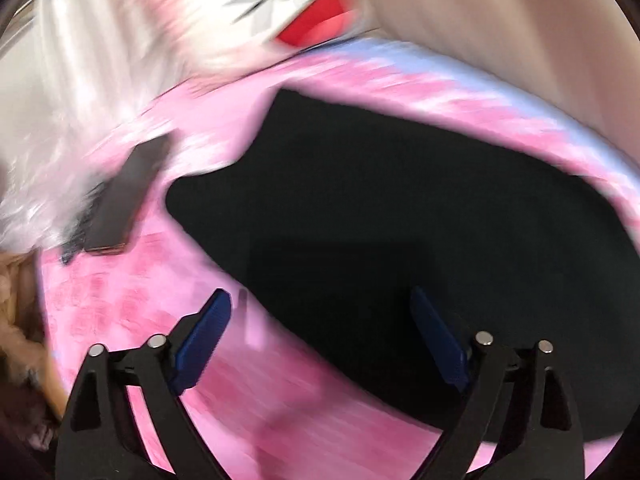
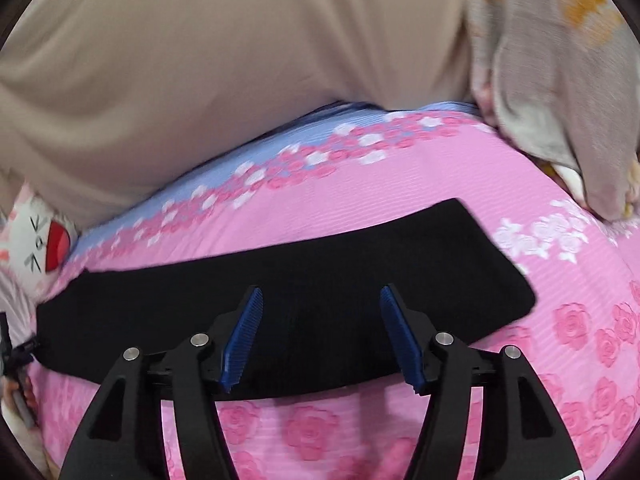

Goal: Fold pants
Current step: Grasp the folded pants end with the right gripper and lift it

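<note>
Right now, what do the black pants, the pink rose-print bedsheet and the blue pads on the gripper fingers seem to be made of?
Black pants: probably soft knit fabric, matte; they show no sheen and lie limp and flat.
Pink rose-print bedsheet: seemingly thin woven cloth, matte, with fine ribbed lines across the print.
Blue pads: probably moulded plastic or rubber, with ridged teeth along the edge and a dull finish.

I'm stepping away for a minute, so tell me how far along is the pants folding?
The black pants lie flat as a long band on the pink floral bedsheet, seemingly folded lengthwise already. Nothing is in hand: left tongs and right tongs both hover open above them. The crosswise folds look still left.
</note>
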{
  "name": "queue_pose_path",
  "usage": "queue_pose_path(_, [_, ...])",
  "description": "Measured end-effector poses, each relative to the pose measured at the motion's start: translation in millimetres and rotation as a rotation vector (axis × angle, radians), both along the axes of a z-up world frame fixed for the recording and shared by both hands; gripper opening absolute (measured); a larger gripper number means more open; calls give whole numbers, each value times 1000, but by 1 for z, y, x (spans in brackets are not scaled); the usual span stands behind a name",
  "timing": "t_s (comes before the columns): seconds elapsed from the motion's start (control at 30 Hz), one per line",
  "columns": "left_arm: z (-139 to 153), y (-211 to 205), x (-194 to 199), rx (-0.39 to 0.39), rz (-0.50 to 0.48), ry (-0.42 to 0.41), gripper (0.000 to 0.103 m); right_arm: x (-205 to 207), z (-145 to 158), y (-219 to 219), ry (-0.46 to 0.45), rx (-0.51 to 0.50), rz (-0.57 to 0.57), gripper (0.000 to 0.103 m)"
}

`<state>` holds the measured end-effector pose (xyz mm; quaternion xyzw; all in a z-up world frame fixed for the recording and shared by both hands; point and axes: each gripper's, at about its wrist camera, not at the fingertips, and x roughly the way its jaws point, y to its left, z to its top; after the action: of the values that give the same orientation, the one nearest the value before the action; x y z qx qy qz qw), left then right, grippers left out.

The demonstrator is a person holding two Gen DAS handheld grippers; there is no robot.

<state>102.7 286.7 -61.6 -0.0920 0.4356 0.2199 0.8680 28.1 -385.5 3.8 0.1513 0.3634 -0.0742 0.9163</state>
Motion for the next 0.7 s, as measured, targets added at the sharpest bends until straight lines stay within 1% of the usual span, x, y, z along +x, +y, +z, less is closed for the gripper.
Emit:
queue_pose_path(0.03, [0,13,-3,-70,0,-16,93,6,-2,11,11,-15,7,60])
queue_pose_path(0.07, [6,27,-7,-98,25,-29,92,12,-3,27,13,4,41,60])
queue_pose_path(0.1, [12,30,-9,-41,55,-27,88,18,-1,41,5,34,81,60])
queue_pose_path(0.13, [23,31,-11,62,77,-43,88,25,1,59,-6,69,130,60])
queue_pose_path(0.17, [30,32,-13,100,70,-59,88,40,3,89,-9,111,218,60])
queue_pose_path(0.2, [36,33,-16,110,61,-78,88,50,5,117,-4,128,292,60])
queue_pose_path(0.23, [41,37,-17,100,50,-99,89,64,5,147,4,138,368,60])
queue_pose_path(0.27, [47,37,-18,80,34,-118,89,83,4,189,20,147,469,59])
queue_pose_path(0.3, [48,38,-15,76,25,-117,91,95,2,222,34,155,536,58])
queue_pose_path(0.33, [45,39,-9,84,24,-99,91,115,-2,265,57,165,619,49])
queue_pose_path(0.37, [40,42,3,90,25,-75,91,130,-4,295,75,165,667,36])
queue_pose_path(0.43, [26,43,17,90,39,-24,91,158,-14,349,125,162,746,32])
queue_pose_path(0.47, [17,47,25,75,46,1,91,178,-20,377,145,142,765,32])
queue_pose_path(0.53, [9,50,25,64,47,-16,94,211,-34,406,186,87,760,31])
queue_pose_path(0.57, [6,52,25,72,54,-34,96,236,-47,416,216,53,724,22])
queue_pose_path(0.6, [3,54,26,72,59,-37,98,252,-53,418,217,33,700,20])
queue_pose_path(0.63, [3,55,25,61,60,-43,98,263,-55,417,189,37,693,17])
queue_pose_path(0.7, [2,55,25,55,54,-53,98,280,-53,407,209,112,651,17])
